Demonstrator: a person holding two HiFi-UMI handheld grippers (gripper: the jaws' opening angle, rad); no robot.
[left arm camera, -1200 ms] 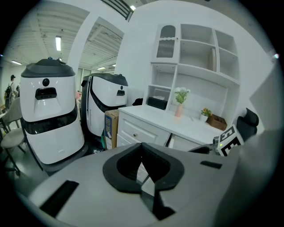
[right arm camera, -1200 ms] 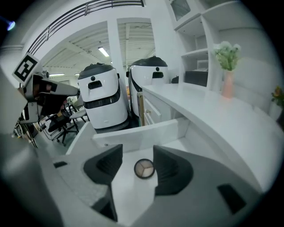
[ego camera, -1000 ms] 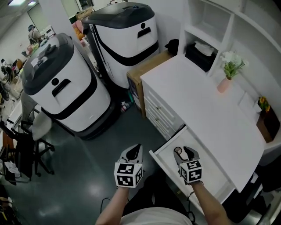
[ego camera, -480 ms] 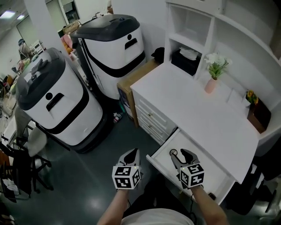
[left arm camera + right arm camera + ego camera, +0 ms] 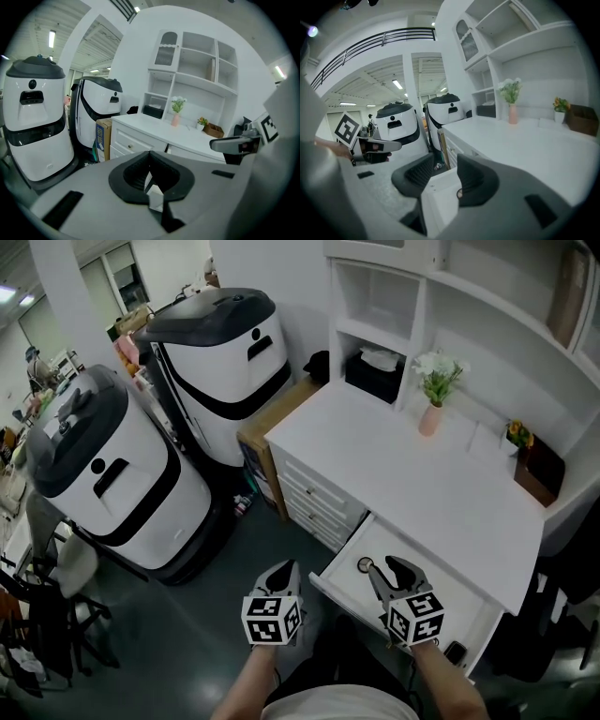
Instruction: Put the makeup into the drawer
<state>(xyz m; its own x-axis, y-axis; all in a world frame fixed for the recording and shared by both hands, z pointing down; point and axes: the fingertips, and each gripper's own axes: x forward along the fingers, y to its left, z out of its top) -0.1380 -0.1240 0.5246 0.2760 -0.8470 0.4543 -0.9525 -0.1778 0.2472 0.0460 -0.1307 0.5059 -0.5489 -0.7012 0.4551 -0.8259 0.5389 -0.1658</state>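
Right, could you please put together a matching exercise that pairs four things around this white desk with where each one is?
Things
1. pink vase
2. cardboard box
3. small round makeup item
4. black box with white tissue on top

Places
A. inside the open drawer
B. in a shelf cubby
C. on the desk, near its back
D. beside the desk's end, next to a white machine

Pairs: 1-C, 2-D, 3-A, 4-B
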